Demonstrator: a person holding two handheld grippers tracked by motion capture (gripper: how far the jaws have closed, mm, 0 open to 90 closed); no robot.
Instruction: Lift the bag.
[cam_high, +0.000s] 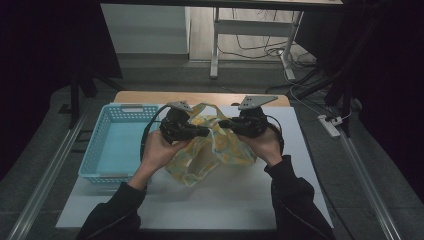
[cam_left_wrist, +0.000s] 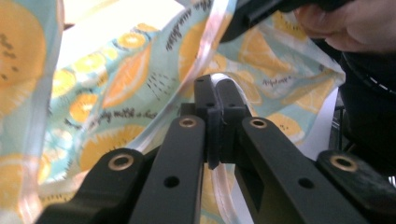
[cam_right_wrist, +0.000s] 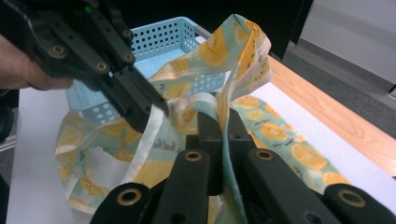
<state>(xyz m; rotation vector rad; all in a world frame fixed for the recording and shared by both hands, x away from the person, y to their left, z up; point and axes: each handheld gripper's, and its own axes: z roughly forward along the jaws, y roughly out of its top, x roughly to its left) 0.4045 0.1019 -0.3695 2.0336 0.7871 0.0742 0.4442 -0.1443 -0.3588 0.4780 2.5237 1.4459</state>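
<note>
A pale blue perforated basket (cam_high: 112, 145) sat at the left of the white table (cam_high: 240, 195), and just right of it the left gripper (cam_high: 202, 131) was clamped on the pale hem of a cloth (cam_high: 212, 150) printed with orange slices. The cloth hung above the table between both grippers, its small black script too blurred to read. The right gripper (cam_high: 223, 124) was pinched shut on another fold of the cloth.

Grey floor (cam_high: 165, 75), desk legs (cam_high: 215, 45), cables (cam_high: 260, 47), dim room.
</note>
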